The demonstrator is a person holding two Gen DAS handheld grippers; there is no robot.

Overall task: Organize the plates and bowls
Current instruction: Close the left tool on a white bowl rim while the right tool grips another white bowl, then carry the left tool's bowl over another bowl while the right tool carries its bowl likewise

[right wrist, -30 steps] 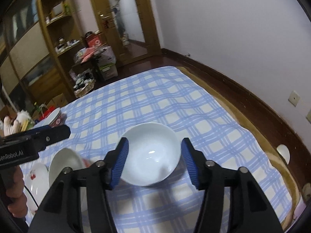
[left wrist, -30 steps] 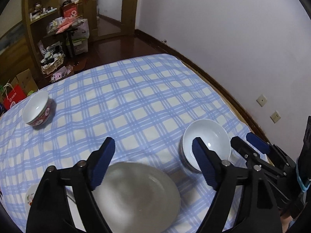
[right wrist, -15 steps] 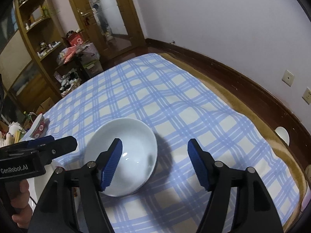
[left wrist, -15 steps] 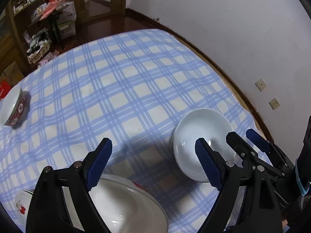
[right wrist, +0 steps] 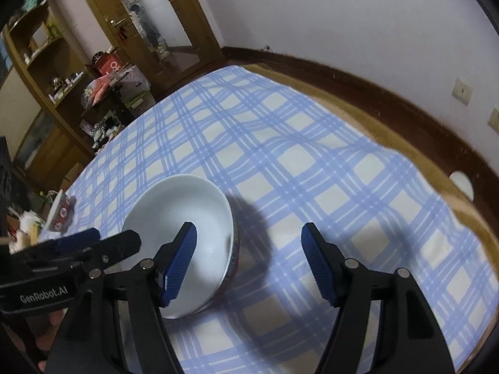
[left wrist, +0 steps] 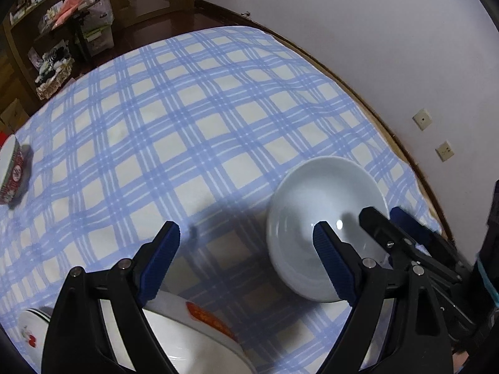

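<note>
- The left hand-held gripper (left wrist: 246, 261) stands wide and empty above the near edge of a plate (left wrist: 187, 336) with a red print; a smaller plate (left wrist: 28, 333) lies just beside it.
- The right hand-held gripper (right wrist: 249, 261) is closing; its left pad sits inside the white bowl (right wrist: 187, 237), the right pad outside, neither pressing on the rim.
- My judgement: lower until the pads straddle the rim, then pinch squarely so the glazed wall cannot slip.
- The checked bedsheet (left wrist: 193, 118) is soft, so lift straight up.
- Far off, a red-patterned bowl (left wrist: 12, 174) waits near the bed's edge.
</note>
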